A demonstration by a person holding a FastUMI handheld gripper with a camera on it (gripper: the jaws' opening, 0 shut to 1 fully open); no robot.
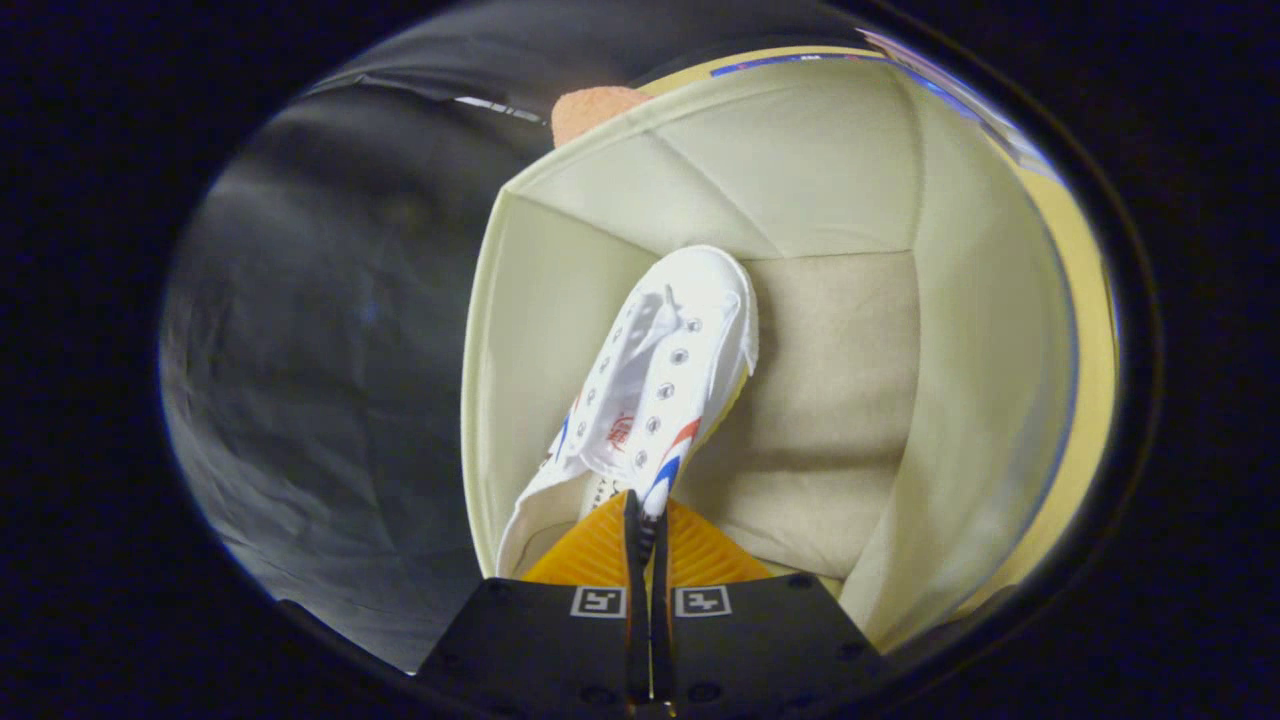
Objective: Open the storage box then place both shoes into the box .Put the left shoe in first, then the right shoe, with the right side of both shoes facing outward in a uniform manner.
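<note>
A white canvas shoe (655, 370) with red and blue side stripes hangs inside the cream fabric storage box (830, 400), toe pointing away from me toward the box's far wall. My gripper (643, 520) is shut on the shoe's upper edge near the heel, both fingers pressed together on the canvas. The shoe lies close to the box's left wall, with bare box floor to its right. The box's top is open, and its far flap (740, 160) stands up behind the shoe.
An orange rounded object (590, 108) peeks over the box's far left corner. A yellow surface (1080, 300) runs along the box's right side. Dark cloth (330, 350) hangs to the left of the box.
</note>
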